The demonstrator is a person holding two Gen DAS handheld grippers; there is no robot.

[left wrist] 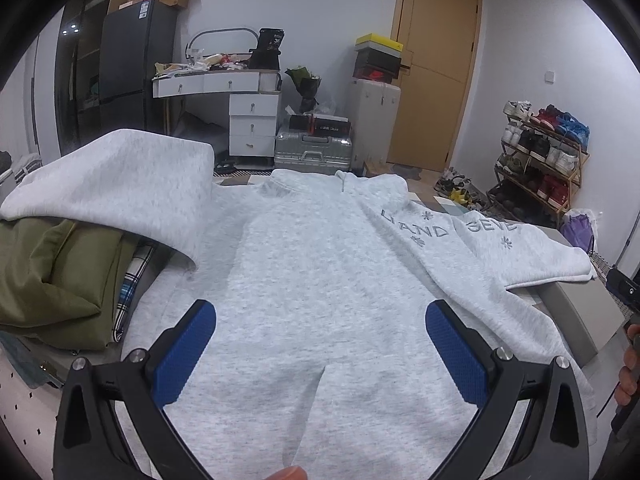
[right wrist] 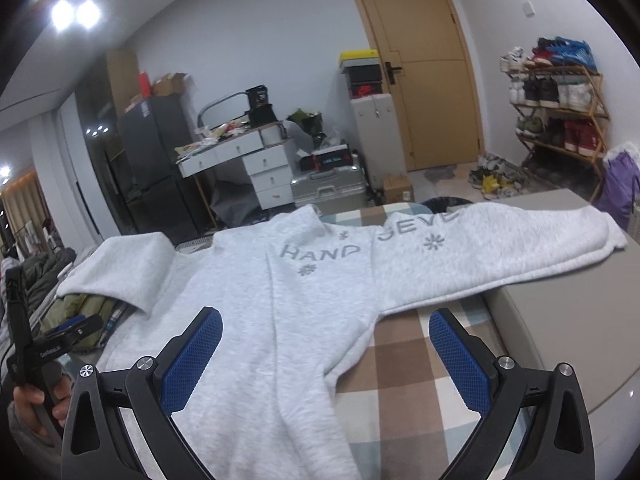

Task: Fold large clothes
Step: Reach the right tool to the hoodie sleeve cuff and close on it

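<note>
Both tools, left tool (left wrist: 320,354) and right tool (right wrist: 325,358), hung spread and empty above the grey sweatshirt (left wrist: 320,280), which lay flat on the checked bed cover (right wrist: 400,364). Judged soft, thick and limp fleece, it would sag unless pinched at hem corners or sleeve cuff (right wrist: 608,236). Farther off, the shoe rack (right wrist: 560,120) held shoes; the silver suitcase (left wrist: 312,148) stood closed, contents unseen.

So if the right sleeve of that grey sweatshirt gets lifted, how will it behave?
The grey sweatshirt looks thick and fleecy, so probably floppy, draping rather than holding shape. Its right sleeve overhangs the beige ledge, so it may sag or slide off. The knit likely grips well.
</note>
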